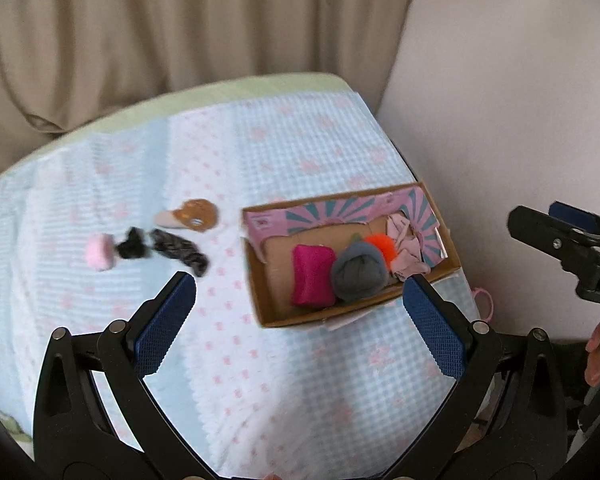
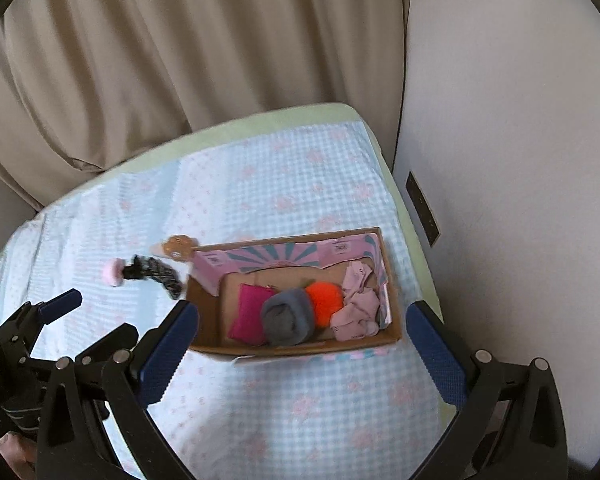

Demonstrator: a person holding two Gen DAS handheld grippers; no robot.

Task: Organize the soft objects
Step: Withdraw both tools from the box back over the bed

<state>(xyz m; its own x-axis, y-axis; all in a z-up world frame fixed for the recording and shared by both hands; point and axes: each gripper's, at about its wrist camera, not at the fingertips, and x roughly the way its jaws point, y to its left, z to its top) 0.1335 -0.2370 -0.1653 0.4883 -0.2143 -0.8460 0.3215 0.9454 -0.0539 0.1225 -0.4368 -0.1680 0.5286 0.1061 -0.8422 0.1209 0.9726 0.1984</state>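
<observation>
While both tools hang high over the bed: left gripper (image 1: 300,300) wide open, empty; right gripper (image 2: 302,320) likewise. Open brown cardboard box (image 2: 296,350) just ahead, already packed. Left of it, loose: pink pompom (image 1: 99,255), dark knitted strip (image 1: 180,255), brown plush piece (image 1: 196,214) — probably next.

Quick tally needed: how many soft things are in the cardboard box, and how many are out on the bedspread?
In the cardboard box: 4 (magenta pad, grey roll, orange pompom, pale pink cloth)
On the checked bedspread: 3 (pink puff, dark scrunched fabric, brown-and-beige piece)
Total: 7
</observation>
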